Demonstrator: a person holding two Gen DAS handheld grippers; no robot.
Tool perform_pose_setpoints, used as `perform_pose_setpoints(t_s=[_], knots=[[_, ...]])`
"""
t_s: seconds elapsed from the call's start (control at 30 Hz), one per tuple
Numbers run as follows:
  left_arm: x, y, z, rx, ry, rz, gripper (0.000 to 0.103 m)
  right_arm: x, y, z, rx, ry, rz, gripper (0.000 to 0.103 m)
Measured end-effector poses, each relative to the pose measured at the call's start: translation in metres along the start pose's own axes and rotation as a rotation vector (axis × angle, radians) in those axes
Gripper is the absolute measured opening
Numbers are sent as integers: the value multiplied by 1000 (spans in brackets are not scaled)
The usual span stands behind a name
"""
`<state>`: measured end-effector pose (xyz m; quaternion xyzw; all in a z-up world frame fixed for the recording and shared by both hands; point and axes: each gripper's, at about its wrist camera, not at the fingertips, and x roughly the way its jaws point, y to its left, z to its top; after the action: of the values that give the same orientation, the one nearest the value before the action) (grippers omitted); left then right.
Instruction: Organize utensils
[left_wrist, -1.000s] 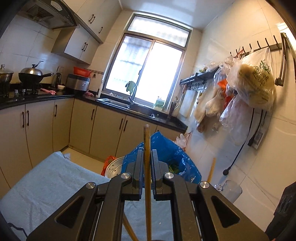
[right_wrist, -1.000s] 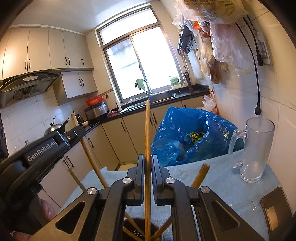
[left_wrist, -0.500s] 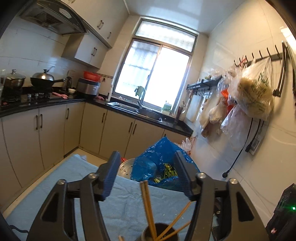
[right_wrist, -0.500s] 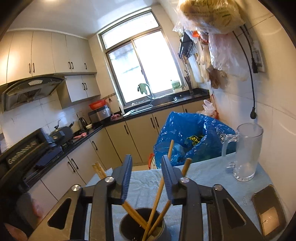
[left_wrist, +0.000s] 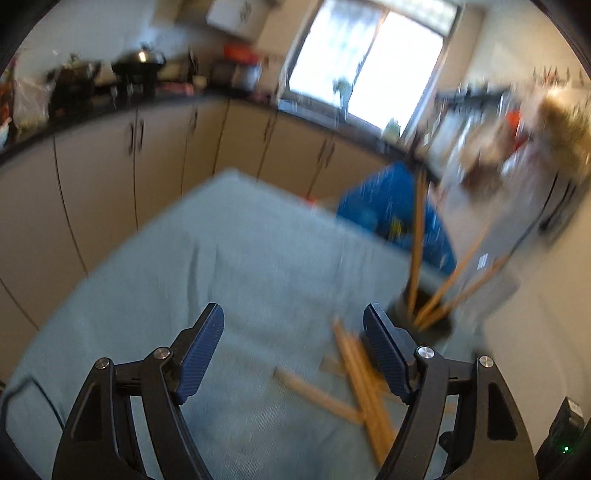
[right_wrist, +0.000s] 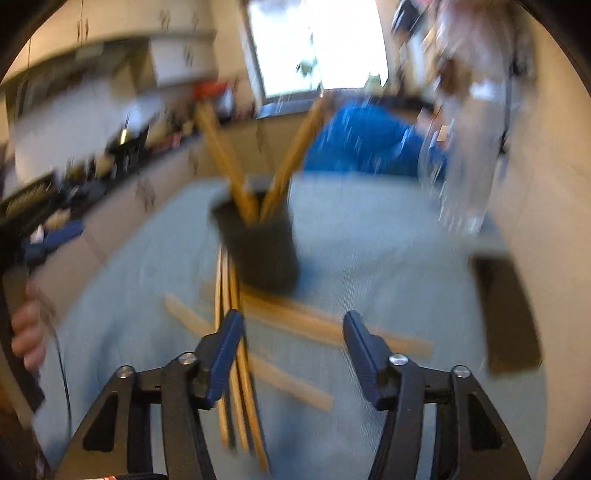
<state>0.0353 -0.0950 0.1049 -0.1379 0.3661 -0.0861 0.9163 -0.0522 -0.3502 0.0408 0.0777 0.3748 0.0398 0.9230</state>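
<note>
A dark round holder (right_wrist: 258, 251) stands on the grey-blue cloth and holds several wooden chopsticks (right_wrist: 221, 155) that lean out of it. It also shows in the left wrist view (left_wrist: 424, 321), to the right. More wooden chopsticks (right_wrist: 236, 373) lie loose on the cloth in front of the holder, crossing each other; in the left wrist view they (left_wrist: 362, 384) lie near the right finger. My left gripper (left_wrist: 293, 338) is open and empty above the cloth. My right gripper (right_wrist: 293, 339) is open and empty above the loose chopsticks. Both views are blurred.
A glass mug (right_wrist: 465, 177) stands at the right by the tiled wall. A dark flat object (right_wrist: 506, 314) lies on the cloth at the right. A blue plastic bag (left_wrist: 391, 206) sits past the table's far edge. Kitchen cabinets (left_wrist: 110, 177) run along the left.
Both grippers let go of the chopsticks they held over the holder and opened. Both have since drawn back and tilted down toward the cloth and the loose chopsticks.
</note>
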Motion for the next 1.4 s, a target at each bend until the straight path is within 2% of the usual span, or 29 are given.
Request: perform_pose_setpoints(t_s=[0.1,0.2,0.37,0.53,0.73,0.8,0.83,0.87,0.9,1.07,1.1,1.13,1.23,1.4], knots=[[16,-4,-23,56,73,19,77,9,-3,-26,-13,80,13,41],[30,-14,-36,112,116,37,77,14,-8,-39,-1,112,29,36],[65,-33,-41,185,200,101,77,17,-7,-44,10,121,51,34],[94,-41,-47,192,292,169,77,25,7,-46,-6,121,58,32],[100,-52,-58,239,260,248,77,31,15,-44,-14,124,90,31],[100,-56,-59,252,242,239,71,32,21,-45,-39,123,72,28],[99,-58,-59,268,234,221,53,33,24,-45,-51,123,65,25],[97,-60,-59,285,229,211,33,34,25,-45,-51,123,66,14],[96,-63,-58,306,231,217,29,34,24,-45,-35,131,76,11],[91,-61,-56,368,234,208,20,30,16,-47,24,171,97,10],[89,-61,-56,382,232,203,16,28,15,-48,28,177,96,10],[84,-61,-58,406,234,206,1,24,14,-51,35,184,100,10],[76,-55,-69,442,273,208,0,11,11,-63,41,201,89,9],[52,-38,-81,459,270,183,0,-14,0,-86,71,234,84,7]])
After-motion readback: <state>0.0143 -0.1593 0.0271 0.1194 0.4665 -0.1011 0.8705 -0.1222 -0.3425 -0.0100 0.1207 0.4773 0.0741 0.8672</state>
